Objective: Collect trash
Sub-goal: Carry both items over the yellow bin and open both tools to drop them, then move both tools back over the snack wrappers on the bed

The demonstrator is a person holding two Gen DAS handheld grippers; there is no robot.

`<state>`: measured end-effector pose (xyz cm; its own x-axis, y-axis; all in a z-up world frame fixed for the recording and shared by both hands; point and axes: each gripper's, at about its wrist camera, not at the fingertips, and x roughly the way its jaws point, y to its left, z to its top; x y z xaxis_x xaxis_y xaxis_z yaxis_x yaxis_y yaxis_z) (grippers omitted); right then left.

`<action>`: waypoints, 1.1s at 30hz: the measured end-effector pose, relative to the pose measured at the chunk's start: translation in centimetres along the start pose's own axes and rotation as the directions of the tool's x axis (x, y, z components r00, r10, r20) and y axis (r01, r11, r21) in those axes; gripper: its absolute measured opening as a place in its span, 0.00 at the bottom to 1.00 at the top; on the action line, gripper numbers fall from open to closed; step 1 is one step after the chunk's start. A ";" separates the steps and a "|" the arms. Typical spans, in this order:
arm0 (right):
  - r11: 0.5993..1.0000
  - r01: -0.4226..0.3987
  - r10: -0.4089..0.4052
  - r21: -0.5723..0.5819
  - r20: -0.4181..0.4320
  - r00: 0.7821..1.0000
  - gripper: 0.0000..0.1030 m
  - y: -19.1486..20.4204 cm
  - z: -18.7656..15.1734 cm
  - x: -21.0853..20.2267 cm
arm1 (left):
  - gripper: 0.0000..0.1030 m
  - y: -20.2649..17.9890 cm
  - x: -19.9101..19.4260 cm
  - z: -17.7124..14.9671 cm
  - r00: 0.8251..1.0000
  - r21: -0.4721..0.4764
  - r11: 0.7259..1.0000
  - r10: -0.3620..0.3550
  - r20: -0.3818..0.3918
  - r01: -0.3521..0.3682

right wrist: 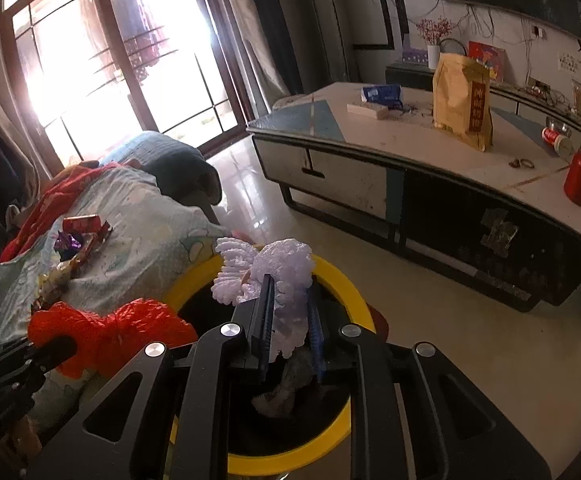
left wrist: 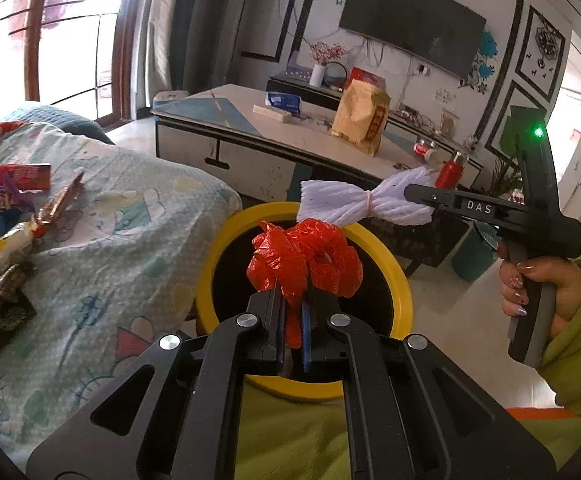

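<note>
A bed under a pale cartoon-print sheet (left wrist: 102, 248) carried a scatter of snack wrappers (left wrist: 14, 216) and a red cloth (right wrist: 46, 208), while the low table (right wrist: 410, 148) beyond held a yellow paper bag (right wrist: 462, 100), a blue packet (right wrist: 382, 94) and a red bottle (right wrist: 578, 176).

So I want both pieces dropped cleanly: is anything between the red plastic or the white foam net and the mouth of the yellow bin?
Nothing visible is. The red plastic in the left claw and the white foam net in the right claw both hang directly over the yellow bin; its mouth is open.
</note>
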<state>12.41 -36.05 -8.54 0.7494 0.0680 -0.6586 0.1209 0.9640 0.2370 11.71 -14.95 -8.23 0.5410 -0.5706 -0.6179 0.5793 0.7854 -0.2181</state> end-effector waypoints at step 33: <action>0.994 -0.091 0.096 -0.065 0.072 0.993 0.60 3.7 0.2 -1.0 | 0.89 2.4 -3.3 0.3 0.983 -0.110 0.992 0.083 0.165 -0.065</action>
<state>12.29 -32.58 -6.86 0.8025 0.1414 -0.5797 0.0095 0.9684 0.2493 11.49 -11.27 -6.53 0.6804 -0.5354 -0.5004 0.4725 0.8424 -0.2589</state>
